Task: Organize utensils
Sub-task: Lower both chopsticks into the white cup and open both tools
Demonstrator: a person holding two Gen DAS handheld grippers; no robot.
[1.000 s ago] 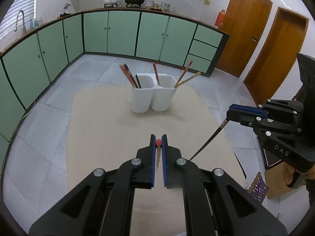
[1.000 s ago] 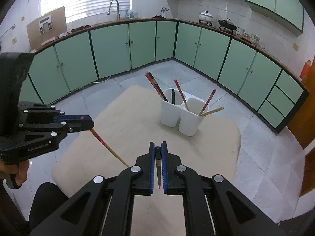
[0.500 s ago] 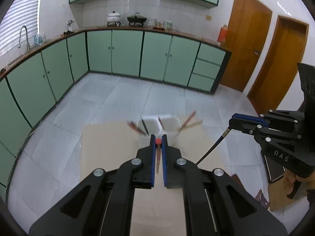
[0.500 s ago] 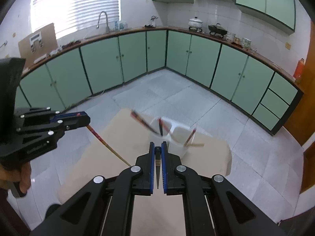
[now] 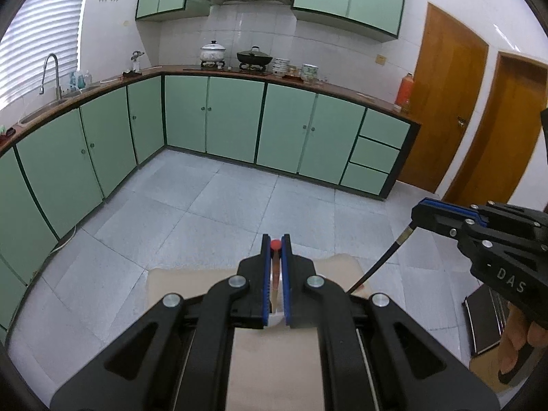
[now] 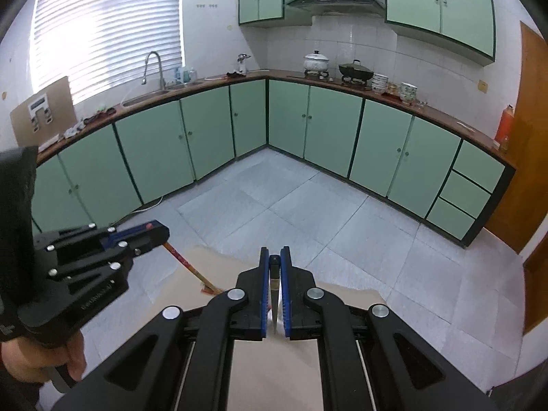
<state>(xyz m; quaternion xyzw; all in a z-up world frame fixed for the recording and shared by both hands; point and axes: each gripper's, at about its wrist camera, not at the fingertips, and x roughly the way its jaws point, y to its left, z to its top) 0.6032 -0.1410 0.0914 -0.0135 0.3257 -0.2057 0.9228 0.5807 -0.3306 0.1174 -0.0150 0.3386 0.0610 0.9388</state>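
With each tool carrying one chopstick, step in hand is transport toward holder, which is hidden below both views. Left gripper (image 5: 275, 245) pinching red-tipped chopstick (image 5: 275, 267); right gripper (image 6: 274, 260), at 3 o'clock of left, pinching dark chopstick (image 6: 274, 291). Next: tilt down, find holder, lower tips in, release.

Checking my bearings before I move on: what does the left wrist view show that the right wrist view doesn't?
Only the left wrist view: both wooden doors, and the right tool from the side, shut on a dark chopstick.
Only the right wrist view: the window blinds in full, a cardboard sheet, and the left tool from the side, shut on a red chopstick.
Both: green cabinets, stove pots, beige table.
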